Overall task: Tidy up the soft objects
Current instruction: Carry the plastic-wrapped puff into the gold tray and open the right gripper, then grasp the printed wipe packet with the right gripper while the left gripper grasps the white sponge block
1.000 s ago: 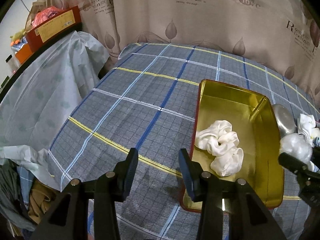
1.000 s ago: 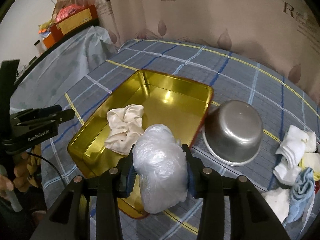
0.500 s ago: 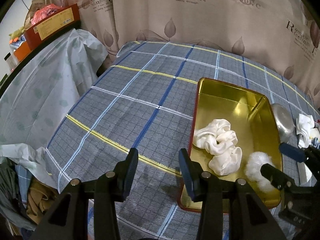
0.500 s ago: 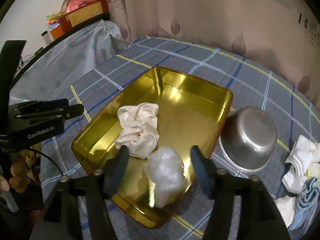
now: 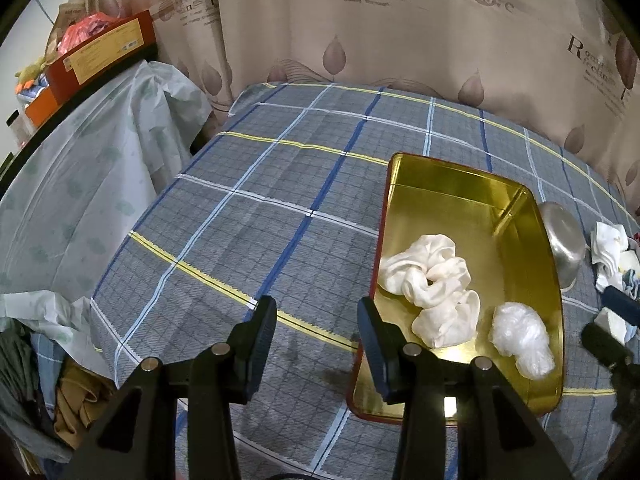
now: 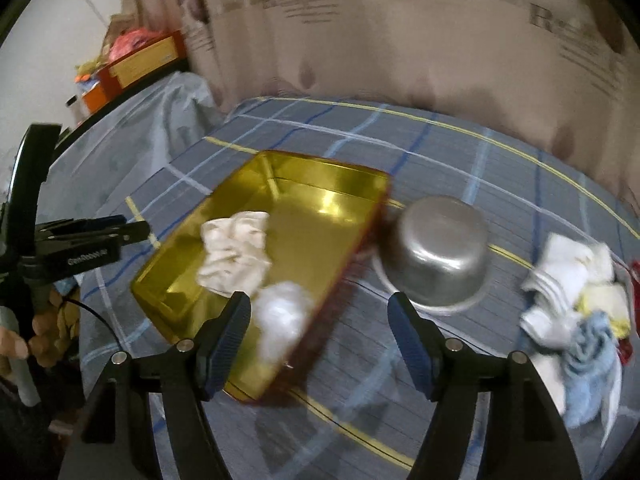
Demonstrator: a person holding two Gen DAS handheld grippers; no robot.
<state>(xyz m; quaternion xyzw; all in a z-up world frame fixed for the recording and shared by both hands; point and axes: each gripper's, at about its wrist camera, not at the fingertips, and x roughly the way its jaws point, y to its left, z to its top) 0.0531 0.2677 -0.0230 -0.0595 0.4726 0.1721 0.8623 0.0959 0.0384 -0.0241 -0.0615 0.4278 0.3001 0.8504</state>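
Observation:
A gold tray lies on the checked cloth. In it are a white ruffled cloth and a crumpled clear plastic bag, side by side. My right gripper stands open above the tray's near right corner, empty, with the bag lying free below its left finger. It also shows in the left wrist view as the right gripper at the edge. My left gripper hangs open and empty just left of the tray. The right wrist view is blurred.
An upturned steel bowl sits against the tray's right side. Right of it lies a pile of white, yellow and blue cloths. A curtain hangs behind the table. A covered shelf with boxes stands at the left.
My right gripper opened and let the plastic bag drop into the tray beside the white cloth, then drew back to the right. The left gripper stayed where it was.

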